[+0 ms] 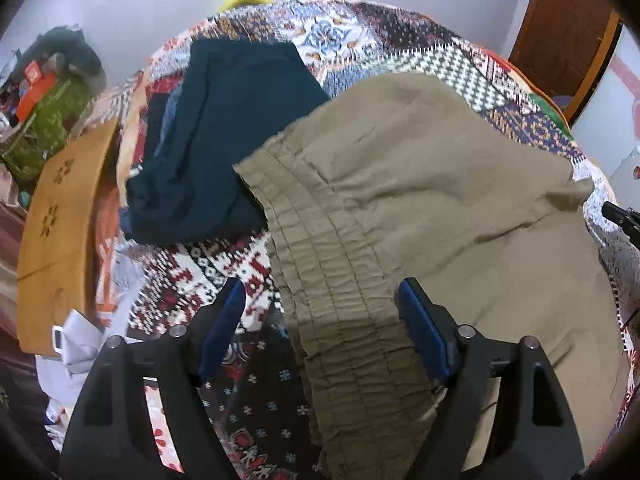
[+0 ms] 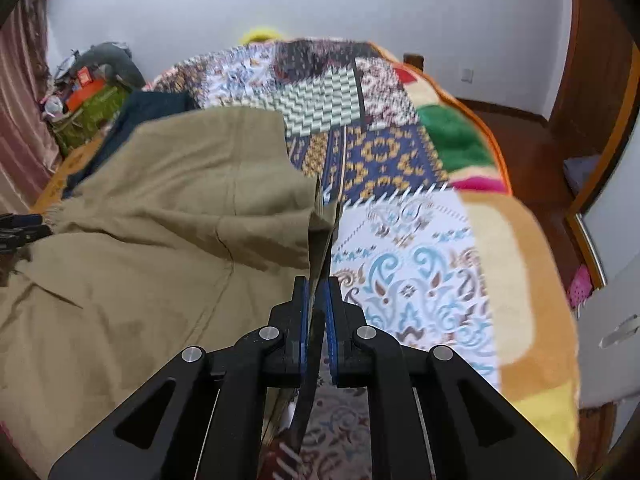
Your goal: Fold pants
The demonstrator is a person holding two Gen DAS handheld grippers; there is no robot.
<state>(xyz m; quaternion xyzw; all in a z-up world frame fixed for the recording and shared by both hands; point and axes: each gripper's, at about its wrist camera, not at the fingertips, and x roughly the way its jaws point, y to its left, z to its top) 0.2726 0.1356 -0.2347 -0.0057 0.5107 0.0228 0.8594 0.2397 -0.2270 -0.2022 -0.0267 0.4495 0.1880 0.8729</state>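
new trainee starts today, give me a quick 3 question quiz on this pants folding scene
1. True or false: the right gripper is shut on the khaki pants.
2. The left gripper is: A) open over the elastic waistband, B) shut on the dark blue garment.
3. What covers the bed under the pants?

Key: 1 true; 2 A; 3 a patterned patchwork blanket.
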